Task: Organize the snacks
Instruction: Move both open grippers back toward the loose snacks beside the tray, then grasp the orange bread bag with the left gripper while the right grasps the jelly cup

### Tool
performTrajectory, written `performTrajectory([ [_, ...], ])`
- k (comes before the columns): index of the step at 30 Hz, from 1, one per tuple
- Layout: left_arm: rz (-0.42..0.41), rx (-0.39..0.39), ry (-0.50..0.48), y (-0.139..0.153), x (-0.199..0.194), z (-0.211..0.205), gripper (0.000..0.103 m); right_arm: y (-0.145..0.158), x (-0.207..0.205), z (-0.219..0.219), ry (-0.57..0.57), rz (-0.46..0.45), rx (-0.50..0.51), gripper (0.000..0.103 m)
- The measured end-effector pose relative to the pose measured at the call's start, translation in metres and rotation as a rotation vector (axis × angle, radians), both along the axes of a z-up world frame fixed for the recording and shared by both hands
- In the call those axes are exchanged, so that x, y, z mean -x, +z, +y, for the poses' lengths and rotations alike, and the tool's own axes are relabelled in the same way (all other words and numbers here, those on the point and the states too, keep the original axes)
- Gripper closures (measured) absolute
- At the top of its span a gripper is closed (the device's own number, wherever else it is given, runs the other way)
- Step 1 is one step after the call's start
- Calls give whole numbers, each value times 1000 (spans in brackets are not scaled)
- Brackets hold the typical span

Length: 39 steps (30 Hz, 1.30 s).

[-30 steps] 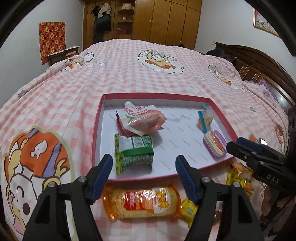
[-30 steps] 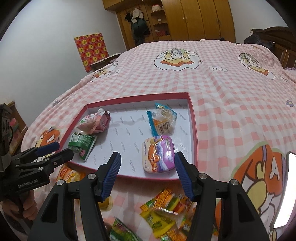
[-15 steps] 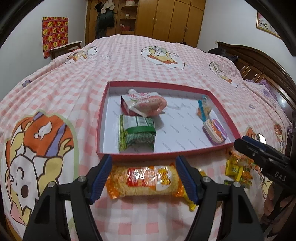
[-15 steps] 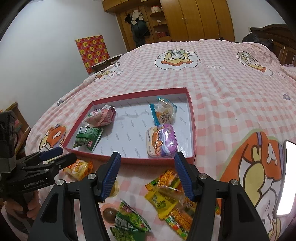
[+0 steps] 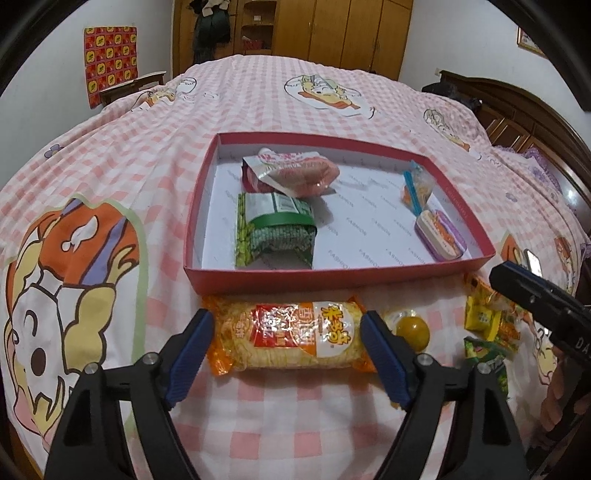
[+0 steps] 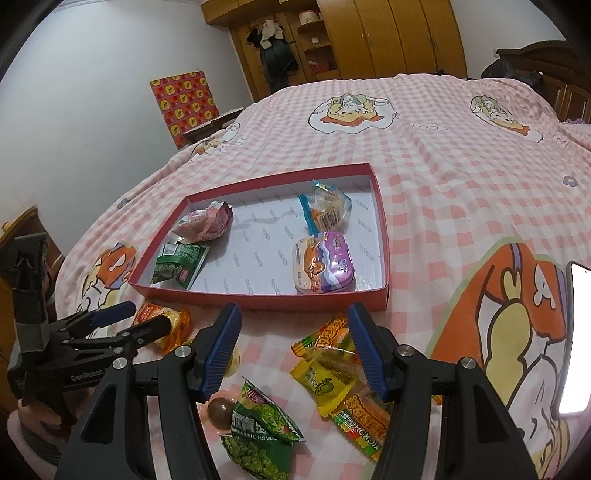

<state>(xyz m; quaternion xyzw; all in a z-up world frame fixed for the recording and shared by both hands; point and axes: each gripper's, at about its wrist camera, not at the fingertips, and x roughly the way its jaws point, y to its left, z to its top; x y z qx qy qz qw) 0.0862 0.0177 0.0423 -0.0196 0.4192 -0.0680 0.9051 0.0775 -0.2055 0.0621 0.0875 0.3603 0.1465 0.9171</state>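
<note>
A red-walled tray (image 5: 332,275) (image 6: 258,295) lies on the bed, holding a green packet (image 5: 275,229), a pink pouch (image 5: 291,175), a clear bag with a blue strip (image 5: 415,186) and a purple tub (image 5: 439,234). Just before the tray lies an orange noodle packet (image 5: 291,334); my left gripper (image 5: 288,350) stands open with its fingers at either end of it. My right gripper (image 6: 293,350) is open above loose sweets: yellow candy packs (image 6: 340,373), a green pea packet (image 6: 258,428) and a brown ball (image 6: 219,408).
A yellow ball sweet (image 5: 413,328) lies right of the noodle packet. A phone (image 6: 576,343) lies on the bed at the right. The pink checked bedspread (image 5: 258,96) stretches beyond the tray; a wooden wardrobe (image 5: 332,33) and headboard (image 5: 517,110) stand behind.
Both grippers have drawn back and down from over the tray toward the near edge of the bed. The noodle packet now lies between my left fingers; the loose sweets sit under my right gripper.
</note>
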Motion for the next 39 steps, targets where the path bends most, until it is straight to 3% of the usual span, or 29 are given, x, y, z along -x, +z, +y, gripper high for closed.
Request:
performTrajectory([
  [13, 15, -1, 27, -15, -8, -1, 4, -5, 1, -2, 2, 6, -19, 41],
  [29, 21, -38, 13, -23, -8, -10, 1, -6, 4, 3, 15, 8, -24, 41],
  [39, -3, -24, -10, -16, 1, -8, 7, -5, 8, 5, 14, 11, -20, 41],
])
